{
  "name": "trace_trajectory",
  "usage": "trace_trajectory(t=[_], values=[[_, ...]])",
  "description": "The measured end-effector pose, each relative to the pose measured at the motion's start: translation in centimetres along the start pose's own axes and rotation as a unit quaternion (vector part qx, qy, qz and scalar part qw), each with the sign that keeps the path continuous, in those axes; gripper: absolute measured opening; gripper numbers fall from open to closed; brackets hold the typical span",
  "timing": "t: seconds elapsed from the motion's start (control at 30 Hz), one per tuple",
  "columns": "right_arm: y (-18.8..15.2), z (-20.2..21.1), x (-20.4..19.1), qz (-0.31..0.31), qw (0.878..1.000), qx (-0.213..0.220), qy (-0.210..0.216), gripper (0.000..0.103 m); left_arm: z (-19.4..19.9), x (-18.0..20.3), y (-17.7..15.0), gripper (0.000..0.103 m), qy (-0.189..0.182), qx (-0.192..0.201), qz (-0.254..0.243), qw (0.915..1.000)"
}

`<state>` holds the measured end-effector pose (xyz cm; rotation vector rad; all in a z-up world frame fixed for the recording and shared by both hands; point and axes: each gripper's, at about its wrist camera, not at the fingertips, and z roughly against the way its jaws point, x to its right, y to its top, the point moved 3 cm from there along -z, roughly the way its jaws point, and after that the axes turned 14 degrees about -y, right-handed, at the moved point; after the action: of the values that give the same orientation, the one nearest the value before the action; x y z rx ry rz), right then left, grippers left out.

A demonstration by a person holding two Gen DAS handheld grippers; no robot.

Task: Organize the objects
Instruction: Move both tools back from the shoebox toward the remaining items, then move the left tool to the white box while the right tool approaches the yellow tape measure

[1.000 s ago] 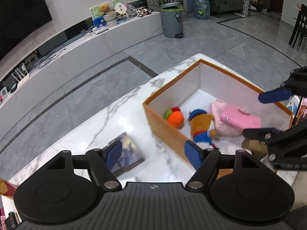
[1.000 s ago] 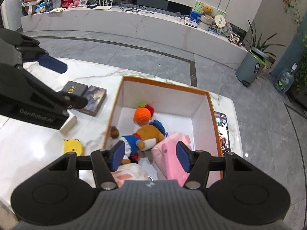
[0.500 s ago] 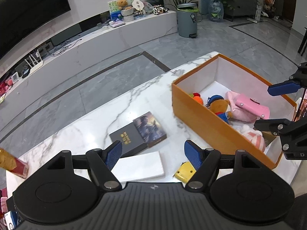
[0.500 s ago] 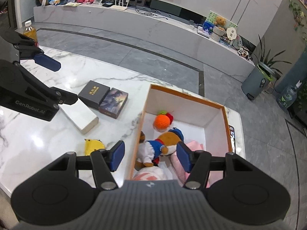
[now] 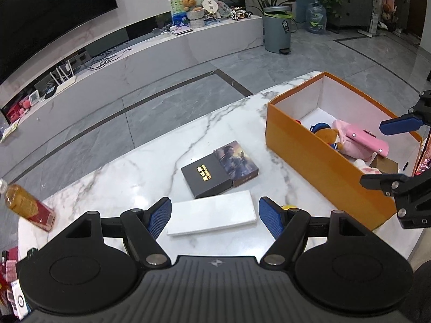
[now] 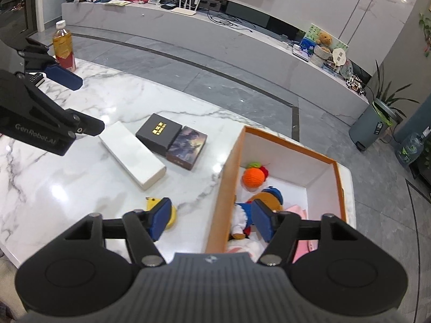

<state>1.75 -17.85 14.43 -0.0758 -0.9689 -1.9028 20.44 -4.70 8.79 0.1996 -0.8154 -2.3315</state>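
Observation:
An orange box (image 5: 317, 161) (image 6: 225, 188) on the marble table holds an orange knit toy (image 6: 253, 176), a bear doll (image 6: 266, 199) (image 5: 326, 134) and a pink bag (image 5: 361, 140). A white box (image 5: 212, 216) (image 6: 132, 154), a black box (image 5: 206, 179) (image 6: 159, 133), a picture box (image 5: 238, 158) (image 6: 187, 146) and a yellow toy (image 6: 168, 215) lie on the table left of it. My left gripper (image 5: 215, 216) is open above the white box. My right gripper (image 6: 210, 216) is open over the orange box's near left wall.
A tea bottle (image 5: 27, 207) (image 6: 64, 45) stands at the table's far left end. A phone (image 5: 424, 161) lies right of the orange box. The table edge (image 5: 161, 134) faces a grey floor, a TV bench and a bin (image 5: 276, 32).
Both grippers have pulled back and left, away from the orange box. The white box, black box and bottle have come into view. Both stay open and empty.

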Motion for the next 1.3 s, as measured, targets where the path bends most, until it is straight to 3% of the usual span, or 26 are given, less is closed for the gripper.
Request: trace_trajectory(t=[0.23,0.47,1.0,1.17,1.3], values=[[-1.4,-0.9,-2.0,-0.013,1.0,0.002,0.025,0.073,-0.7,-0.9,-2.8,0.085,0.012,-0.016,-0.028,0.9994],[-3.2,-2.9,-4.4,-0.037,0.998,-0.011,0.048,0.073,-2.5,-2.7,-4.9,0.085,0.003,-0.029,-0.023,0.9993],[-7.1,-9.6,-8.0,-0.11,0.992,-0.027,0.048,0.074,-8.3,-5.3,-7.4,0.086,-0.03,-0.047,-0.056,0.9969],[-7.8,-10.7,-9.3,-0.123,0.991,-0.022,0.048,0.074,-9.5,-5.2,-8.1,0.086,-0.038,-0.052,-0.098,0.9931],[-8.2,-11.3,-10.4,-0.132,0.99,-0.009,0.042,0.074,-10.2,-5.0,-8.6,0.086,-0.05,-0.065,-0.16,0.9837]])
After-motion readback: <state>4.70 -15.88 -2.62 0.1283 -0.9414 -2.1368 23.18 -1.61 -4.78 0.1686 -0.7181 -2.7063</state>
